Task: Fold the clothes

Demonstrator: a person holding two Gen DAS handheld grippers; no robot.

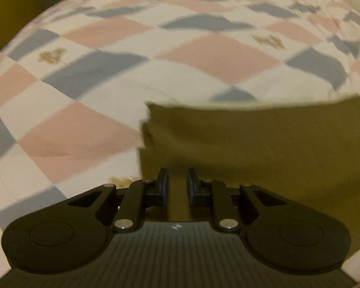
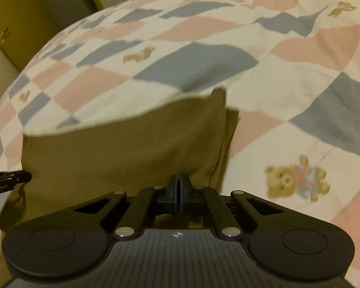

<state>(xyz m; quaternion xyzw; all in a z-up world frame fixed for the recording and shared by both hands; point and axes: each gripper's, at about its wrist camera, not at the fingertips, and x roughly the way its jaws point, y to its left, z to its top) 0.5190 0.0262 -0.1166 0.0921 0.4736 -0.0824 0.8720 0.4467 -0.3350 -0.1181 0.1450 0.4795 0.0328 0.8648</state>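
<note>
Garment [image 1: 264,144]: one olive-brown piece, plain and unpatterned, lying on a checked bedspread [image 1: 96,76] of pink, blue-grey and white squares with small teddy-bear prints. The cloth appears folded, with a straight far edge ahead of both sets of jaws and a layered, stepped edge at each side. Left gripper [image 1: 177,184]: jaws spread a little, hovering above the garment's near left portion, olive cloth visible in the gap between them; contact cannot be confirmed. Right gripper [image 2: 179,189]: jaws pressed together over the garment's near right portion; whether fabric is pinched between them cannot be told. Both views are motion-blurred.
</note>
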